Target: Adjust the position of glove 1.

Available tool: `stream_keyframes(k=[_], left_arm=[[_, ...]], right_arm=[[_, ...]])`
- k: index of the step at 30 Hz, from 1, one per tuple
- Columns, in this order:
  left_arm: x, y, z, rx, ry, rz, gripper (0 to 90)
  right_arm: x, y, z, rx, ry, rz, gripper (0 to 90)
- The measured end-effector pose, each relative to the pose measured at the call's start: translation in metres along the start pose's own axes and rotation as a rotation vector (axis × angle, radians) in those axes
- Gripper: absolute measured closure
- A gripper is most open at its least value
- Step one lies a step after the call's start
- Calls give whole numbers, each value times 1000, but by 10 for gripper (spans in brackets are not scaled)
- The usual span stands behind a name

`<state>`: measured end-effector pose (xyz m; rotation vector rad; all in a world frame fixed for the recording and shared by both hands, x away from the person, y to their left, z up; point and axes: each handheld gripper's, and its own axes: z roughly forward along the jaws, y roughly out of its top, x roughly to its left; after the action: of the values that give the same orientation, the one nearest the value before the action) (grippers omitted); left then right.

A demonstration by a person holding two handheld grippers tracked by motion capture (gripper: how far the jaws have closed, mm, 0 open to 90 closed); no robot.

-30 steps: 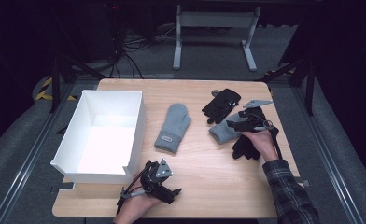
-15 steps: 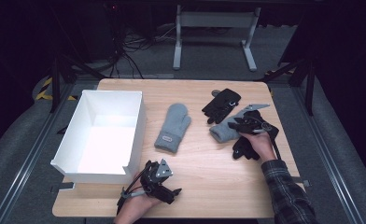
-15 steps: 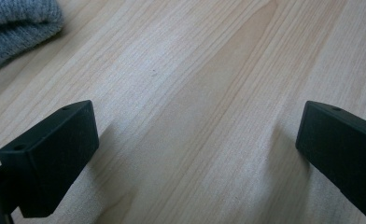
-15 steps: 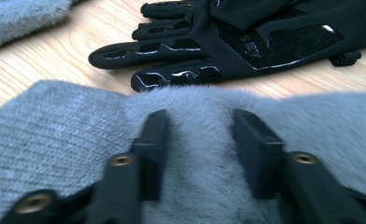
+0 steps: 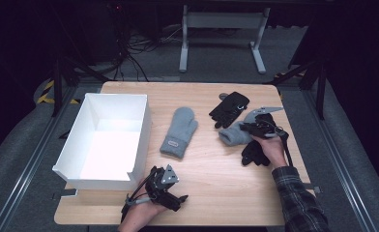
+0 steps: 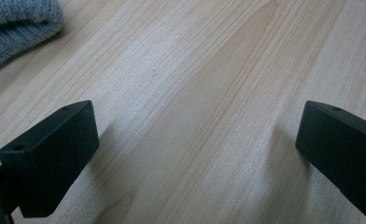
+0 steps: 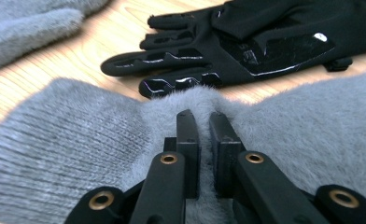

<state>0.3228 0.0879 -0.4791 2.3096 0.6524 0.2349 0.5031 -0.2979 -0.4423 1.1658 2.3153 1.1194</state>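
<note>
Two grey mittens lie on the wooden table: one (image 5: 179, 131) in the middle, the other (image 5: 232, 135) to its right. My right gripper (image 5: 254, 128) sits low on that right mitten (image 7: 69, 140). Its jaws (image 7: 203, 119) have just been closing and now pinch a fold of the fuzzy fabric. A black glove (image 5: 229, 108) (image 7: 246, 42) lies just beyond it, and a second black glove (image 5: 253, 153) lies beside the right hand. My left gripper (image 5: 166, 186) (image 6: 195, 140) rests near the front edge, jaws wide apart over bare wood, with the middle mitten's cuff (image 6: 17, 23) at the corner.
An open white box (image 5: 139, 125) stands on the left half of the table, its near corner close to the left gripper. Dark floor, cables and a metal stand's legs (image 5: 221, 38) lie beyond the far edge.
The right gripper has dipped slightly onto the right grey mitten and its jaws have closed on the fabric. The left gripper has stayed put.
</note>
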Motion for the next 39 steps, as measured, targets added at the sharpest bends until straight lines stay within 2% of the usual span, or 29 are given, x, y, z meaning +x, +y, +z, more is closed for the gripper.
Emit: stream_keyframes(k=[5,10,15,20,26,31,34,36,39], left_arm=[[0,0,0,-2,1,-2,0],[0,0,0,0,0,2,0],[0,0,0,-1,-1,1,0],[0,0,0,0,-1,2,0],[0,0,0,-2,-1,0,0],[0,0,0,0,-2,1,0],[0,0,0,0,-2,1,0],[0,0,0,0,-2,1,0],[0,0,0,0,-2,1,0]], right_arm=[[3,3,-16,-40,18,14,874],[11,7,-33,-83,51,21,876],[29,10,-47,-107,86,-5,877],[55,9,-55,-107,143,-36,877],[90,6,-56,-102,229,-67,877],[117,0,-49,-83,290,-81,877],[133,-2,-41,-67,320,-96,877],[137,-2,-39,-67,328,-102,877],[151,-2,-33,-69,353,-108,876]])
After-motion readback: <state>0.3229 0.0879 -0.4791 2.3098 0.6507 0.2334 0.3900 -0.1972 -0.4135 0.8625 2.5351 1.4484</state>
